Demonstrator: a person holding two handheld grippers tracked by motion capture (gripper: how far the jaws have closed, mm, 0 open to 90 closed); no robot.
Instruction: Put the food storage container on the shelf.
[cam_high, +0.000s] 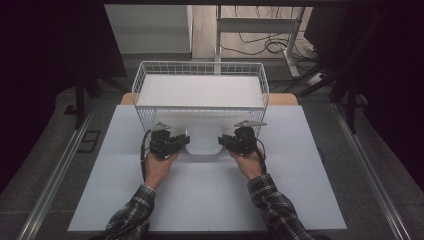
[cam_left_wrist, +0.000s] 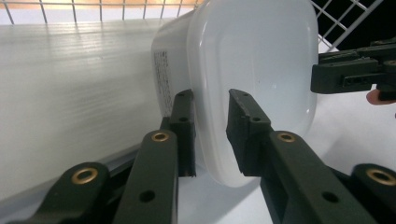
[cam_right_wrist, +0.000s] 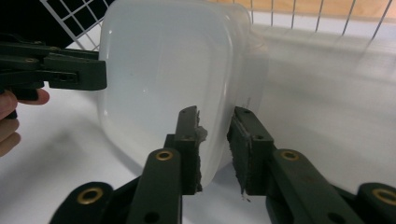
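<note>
A white translucent plastic container (cam_high: 204, 140) with its lid on sits on the white table top, right in front of the wire basket (cam_high: 141, 80). My left gripper (cam_high: 186, 141) holds its left edge and my right gripper (cam_high: 222, 143) its right edge. In the left gripper view the two black jaws (cam_left_wrist: 210, 95) straddle the container's rim (cam_left_wrist: 201, 116), pads against it. The right gripper view shows the same on the opposite rim (cam_right_wrist: 215, 112) of the container (cam_right_wrist: 163, 70), with a frayed pad touching the lid. Each gripper view also shows the other gripper on the container's far side.
The wire basket is lined with a white corrugated sheet (cam_left_wrist: 70, 93) and stands at the table's far edge. The white table top (cam_high: 200, 200) stretches toward the person. Both forearms in plaid sleeves come in from below. Cables and metal desk legs lie on the floor beyond.
</note>
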